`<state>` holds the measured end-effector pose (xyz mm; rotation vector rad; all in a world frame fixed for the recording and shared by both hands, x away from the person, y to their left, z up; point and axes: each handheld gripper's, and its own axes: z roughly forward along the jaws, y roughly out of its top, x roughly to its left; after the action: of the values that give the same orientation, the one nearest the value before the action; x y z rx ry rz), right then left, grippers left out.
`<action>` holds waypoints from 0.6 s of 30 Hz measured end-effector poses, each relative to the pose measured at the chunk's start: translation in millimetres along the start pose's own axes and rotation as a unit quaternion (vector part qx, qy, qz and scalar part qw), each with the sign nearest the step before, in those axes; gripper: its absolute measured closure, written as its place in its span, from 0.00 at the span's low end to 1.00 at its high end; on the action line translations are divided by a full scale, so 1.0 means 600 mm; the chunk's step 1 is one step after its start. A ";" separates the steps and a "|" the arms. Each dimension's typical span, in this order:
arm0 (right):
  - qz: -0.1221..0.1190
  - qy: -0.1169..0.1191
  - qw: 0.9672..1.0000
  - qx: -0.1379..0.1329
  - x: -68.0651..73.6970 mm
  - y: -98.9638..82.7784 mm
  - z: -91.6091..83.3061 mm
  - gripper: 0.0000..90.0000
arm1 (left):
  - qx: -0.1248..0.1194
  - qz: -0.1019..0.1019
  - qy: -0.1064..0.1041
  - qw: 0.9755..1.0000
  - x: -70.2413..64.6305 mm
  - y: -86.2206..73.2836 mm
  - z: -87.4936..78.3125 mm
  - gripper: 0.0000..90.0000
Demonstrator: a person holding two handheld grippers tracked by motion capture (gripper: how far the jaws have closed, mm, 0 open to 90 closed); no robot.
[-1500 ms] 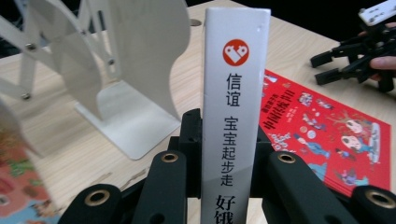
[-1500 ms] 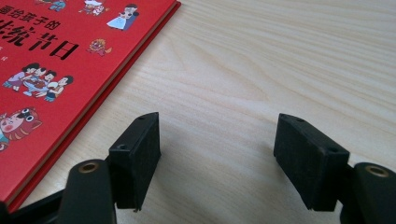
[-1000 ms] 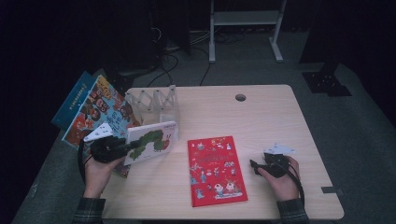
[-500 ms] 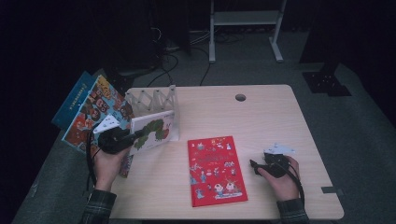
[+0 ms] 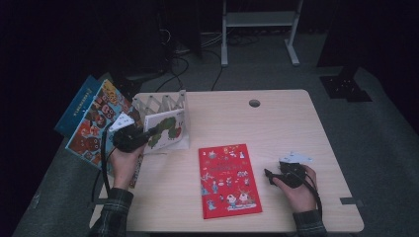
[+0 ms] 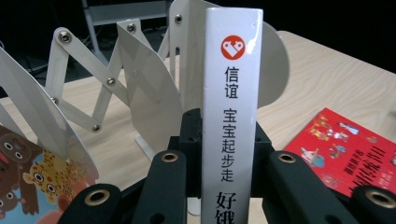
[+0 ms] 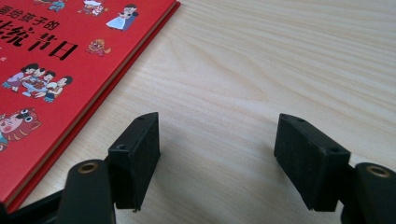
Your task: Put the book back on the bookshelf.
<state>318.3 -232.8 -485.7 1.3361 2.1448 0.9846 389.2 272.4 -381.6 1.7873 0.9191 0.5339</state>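
White book [image 5: 167, 129] stands at the left centre of the high view, held upright by the left gripper [image 5: 141, 138] just in front of the folding rack [image 5: 159, 102]; the right gripper [image 5: 276, 177] rests at lower right beside the red book [image 5: 228, 178]. The left gripper view shows both jaws pressed on the white spine. The right gripper view shows jaws apart, nothing between, over the wooden table [image 7: 280, 60].
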 end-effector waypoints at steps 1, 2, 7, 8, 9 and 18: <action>0.000 0.000 1.000 0.000 0.000 0.000 0.000 0.33 | 0.000 0.001 0.000 1.000 0.001 -0.001 0.002 0.83; 0.000 0.000 1.000 0.000 0.000 0.000 0.000 0.33 | 0.000 -0.001 0.001 1.000 0.000 -0.003 0.004 0.83; -0.001 0.000 1.000 -0.001 0.000 0.000 0.000 0.33 | -0.004 0.001 0.002 1.000 -0.001 -0.012 0.004 0.83; -0.001 0.000 1.000 -0.001 0.000 0.000 0.000 0.33 | -0.001 0.004 0.001 1.000 -0.001 -0.013 0.004 0.83; -0.001 0.000 1.000 -0.001 0.000 0.000 0.000 0.33 | 0.003 0.004 0.002 1.000 -0.003 -0.014 0.005 0.83; -0.002 0.000 1.000 -0.001 0.000 0.000 0.000 0.33 | 0.037 0.000 0.010 0.999 -0.012 -0.033 0.018 0.82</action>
<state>318.5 -232.9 -485.8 1.3310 2.1448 0.9844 385.9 264.2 -403.3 1.8510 0.9633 0.5261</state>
